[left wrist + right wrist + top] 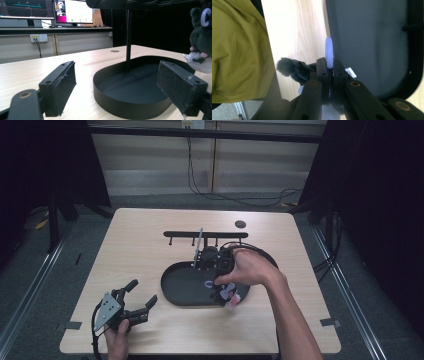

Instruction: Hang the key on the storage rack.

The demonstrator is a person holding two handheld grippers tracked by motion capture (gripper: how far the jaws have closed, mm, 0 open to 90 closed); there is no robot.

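Right gripper [328,67] has its jaws pressed together on the pale blue plastic ring [329,52] of a dark grey furry plush keychain toy [292,68]; the ring sticks up between the black pads, fur hangs beside them. In the high view the right gripper [220,270] sits under the person's right hand [250,267], held over the right half of the black oval metal tray [182,287], with the plush toy [225,292] dangling at the tray's right rim, pink and white bits showing. In the left gripper view the toy [201,37] hangs at the right edge, above the tray wall [120,105], ring [206,17] on top.

Left gripper [137,299] spread wide, pinching nothing, resting low near the table's near-left corner, held by the left hand [117,340]; grey three-cornered plate [107,309] on top. Its jaws point toward the tray, near but apart from it. Left gripper [116,82] view shows both black pads well apart with the tray between them farther off.

Black thin metal post [128,37] rises from the tray's far side to a black horizontal hanger bar [205,235] with small pegs. Light wood table [140,250] carries a small dark round disc [240,224] near its far edge. Monitors [45,10] glow behind in the left gripper view. Olive-yellow fabric [239,50] fills the left of the right gripper view.
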